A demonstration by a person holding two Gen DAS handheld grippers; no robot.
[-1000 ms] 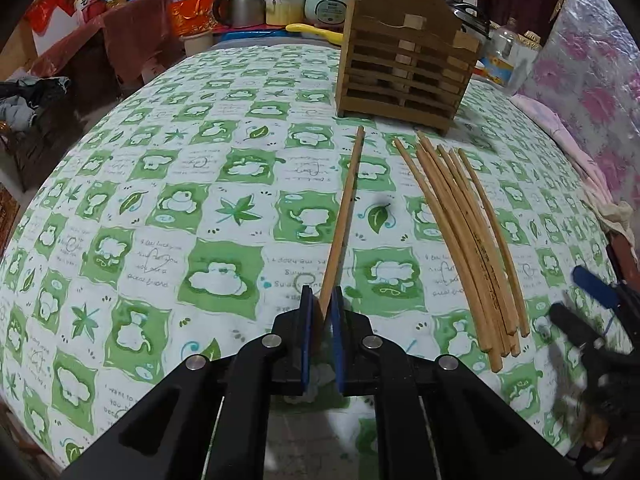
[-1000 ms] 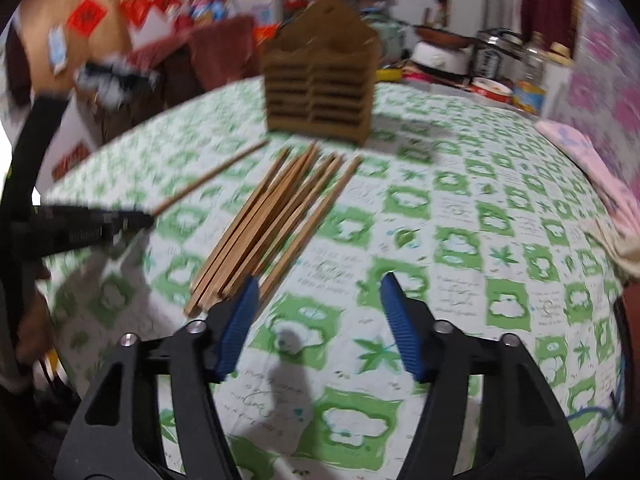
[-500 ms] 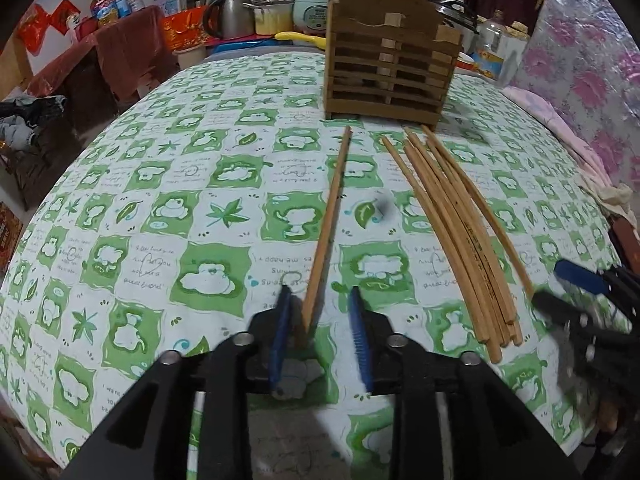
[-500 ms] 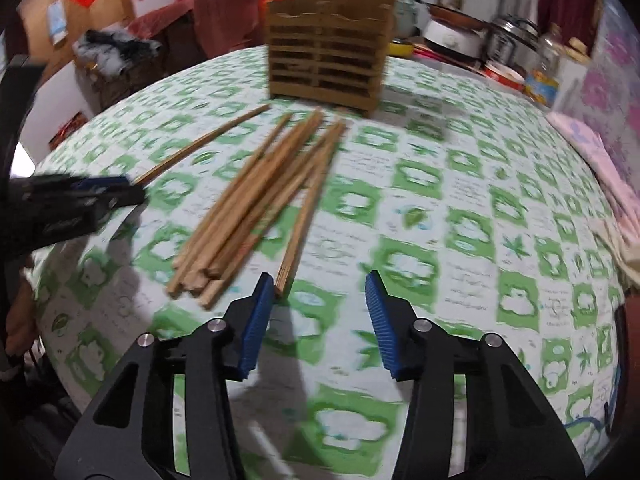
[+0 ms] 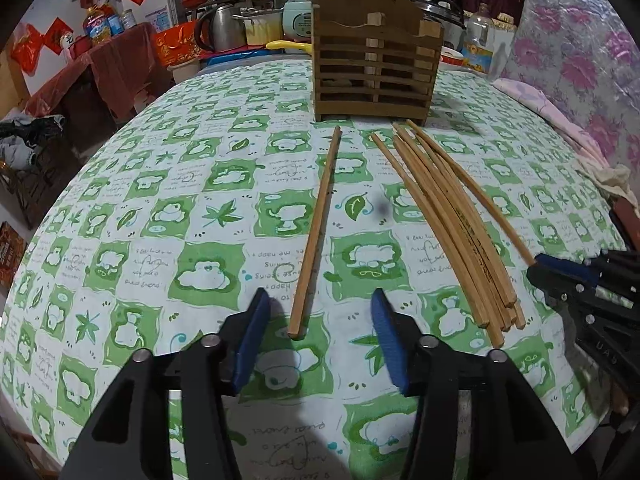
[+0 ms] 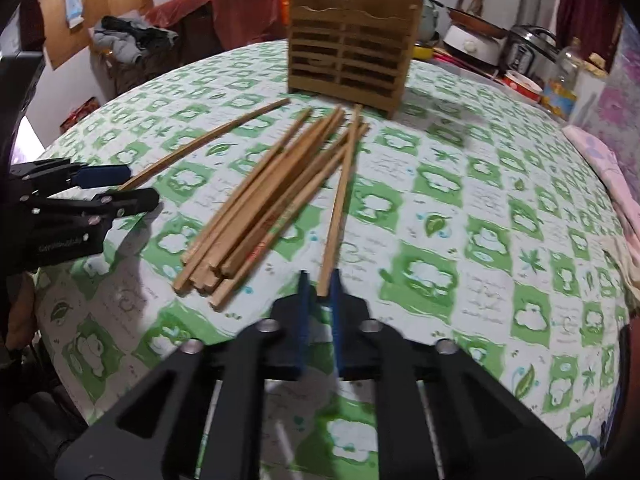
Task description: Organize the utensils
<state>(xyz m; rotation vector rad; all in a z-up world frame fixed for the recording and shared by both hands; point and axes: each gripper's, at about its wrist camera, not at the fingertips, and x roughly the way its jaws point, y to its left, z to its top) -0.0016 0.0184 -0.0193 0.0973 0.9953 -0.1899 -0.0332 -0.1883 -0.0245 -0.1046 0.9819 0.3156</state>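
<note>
Releasing: left gripper [image 5: 320, 332] jaws opening, lone chopstick [image 5: 316, 232] now loose between; right gripper [image 6: 320, 284], earlier wide, closing onto outermost chopstick [image 6: 340, 200].

Tablecloth [image 5: 132, 208]: I see white ground under my grippers, checked with green squares, leaves and pale cartoon shapes.
Chopsticks [image 5: 448, 216]: light tan wood.
Holder [image 5: 376, 68]: darker brown slats, beyond the chopsticks.
Left gripper [image 5: 320, 332]: black arms, blue pads.
Right gripper [image 6: 320, 292]: black arms, blue pads.
Cloth past the table [image 5: 120, 64]: dark red.
</note>
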